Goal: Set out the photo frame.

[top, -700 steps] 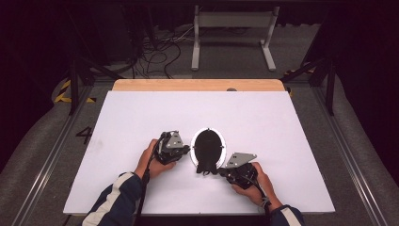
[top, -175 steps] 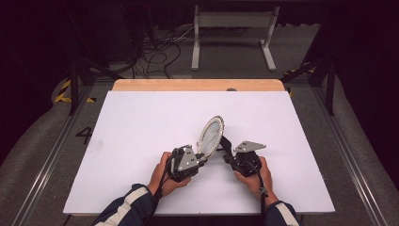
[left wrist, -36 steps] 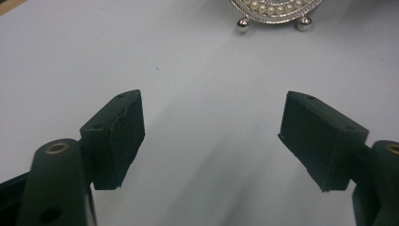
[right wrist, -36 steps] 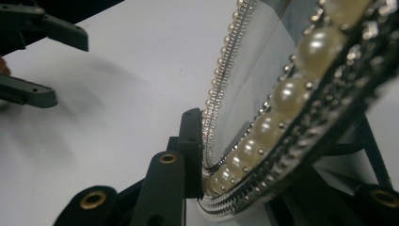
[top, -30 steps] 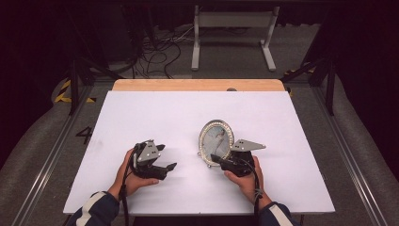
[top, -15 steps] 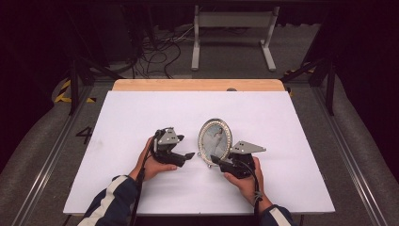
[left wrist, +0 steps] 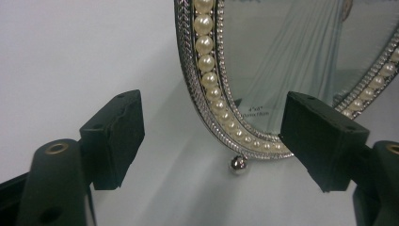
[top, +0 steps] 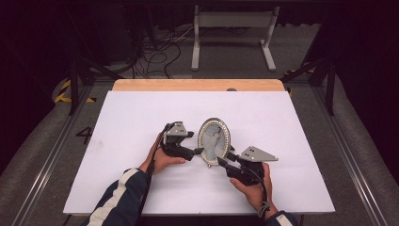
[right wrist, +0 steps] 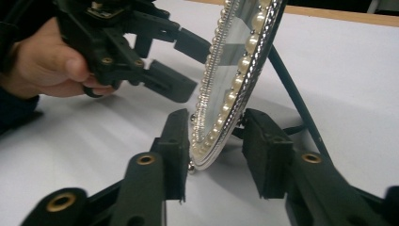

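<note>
The top of the frame (left wrist: 263,70) is cut off in the left gripper view, and the picture behind its glass is too faint to make out. The frame stands upright on the white counter (top: 141,117), between the two tongs, propped by a thin black leg behind it. The left tongs (top: 197,151) lie level, held in a hand (top: 162,157) that rests on the counter, jaws wide apart at the frame's lower left edge. The right tongs (right wrist: 214,146) reach in low with the bottom rim between the jaws, which have just been opening, and the pads stand off it. The frame is oval, shiny silver, ringed with small pearls, with a little metal ball foot (left wrist: 238,164).
</note>
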